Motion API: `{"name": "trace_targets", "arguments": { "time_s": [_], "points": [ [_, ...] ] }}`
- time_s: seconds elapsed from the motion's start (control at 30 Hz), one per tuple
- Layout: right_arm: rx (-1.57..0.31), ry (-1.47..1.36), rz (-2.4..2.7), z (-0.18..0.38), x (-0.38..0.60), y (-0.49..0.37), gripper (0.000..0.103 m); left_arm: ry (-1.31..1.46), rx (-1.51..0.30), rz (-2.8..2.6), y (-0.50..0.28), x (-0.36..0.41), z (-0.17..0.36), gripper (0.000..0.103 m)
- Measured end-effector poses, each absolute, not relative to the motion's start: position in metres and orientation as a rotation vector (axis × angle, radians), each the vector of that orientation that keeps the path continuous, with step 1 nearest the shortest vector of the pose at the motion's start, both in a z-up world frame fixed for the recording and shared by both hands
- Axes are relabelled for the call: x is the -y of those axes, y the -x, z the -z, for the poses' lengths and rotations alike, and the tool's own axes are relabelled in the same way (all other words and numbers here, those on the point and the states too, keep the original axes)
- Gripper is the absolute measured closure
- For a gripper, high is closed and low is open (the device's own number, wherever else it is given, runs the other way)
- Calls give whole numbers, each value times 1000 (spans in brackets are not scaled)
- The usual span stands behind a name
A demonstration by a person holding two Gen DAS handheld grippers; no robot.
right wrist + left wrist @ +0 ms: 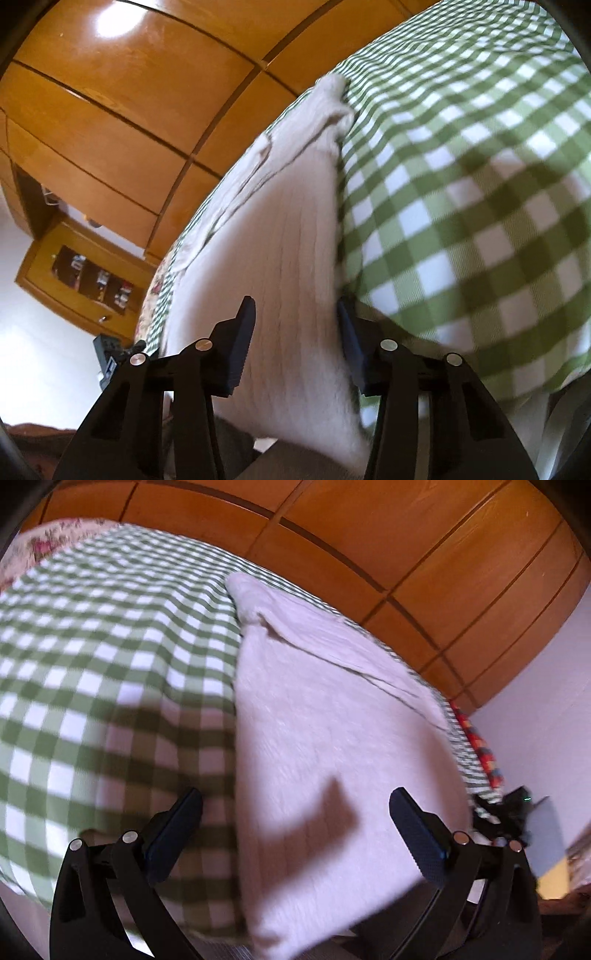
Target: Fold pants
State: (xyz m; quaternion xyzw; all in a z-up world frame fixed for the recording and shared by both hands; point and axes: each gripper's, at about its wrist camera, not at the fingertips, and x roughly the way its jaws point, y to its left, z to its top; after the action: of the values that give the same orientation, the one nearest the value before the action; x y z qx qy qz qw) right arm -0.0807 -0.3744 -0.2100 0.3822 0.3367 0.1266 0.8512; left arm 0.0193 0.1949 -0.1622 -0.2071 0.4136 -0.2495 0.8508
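A bed is covered by a green-and-white checked sheet [110, 646], which fills the left half of the left wrist view and the right half of the right wrist view; a floral fabric [40, 550] is seen at the upper left corner of the left wrist view; orange wooden wardrobe panels [406, 535] span the top of both views; a pale wall [546, 709] is seen at the right of the left wrist view; a small wooden cabinet [85, 277] with a glass front is seen at the lower left of the right wrist view.

The pants [325, 709], pale and ribbed, are laid lengthwise on the sheet, running from the lower centre toward the upper centre, the near end hanging over the bed edge.

The left gripper [295, 830] is held with fingers wide apart above the near end of the pants, nothing clamped; the right gripper [295, 332] is seen with fingers astride the pants' near end, narrowed but contact of the pads cannot be told through blur.
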Motion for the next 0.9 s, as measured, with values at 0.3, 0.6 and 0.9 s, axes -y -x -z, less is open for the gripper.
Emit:
{"name": "trace_targets", "arguments": {
  "time_s": [0.3,0.6,0.9],
  "points": [
    [-719,-842,-354,223,365,98,61,534,-942,595,8,-206,179,39],
    [-748,-838,-444,229,350,110,61,494,-1041,706,21,-185,197,53],
    [-857,-725,-514,236,316,101,76,469,-1086,750,17,-159,198,82]
  ]
}}
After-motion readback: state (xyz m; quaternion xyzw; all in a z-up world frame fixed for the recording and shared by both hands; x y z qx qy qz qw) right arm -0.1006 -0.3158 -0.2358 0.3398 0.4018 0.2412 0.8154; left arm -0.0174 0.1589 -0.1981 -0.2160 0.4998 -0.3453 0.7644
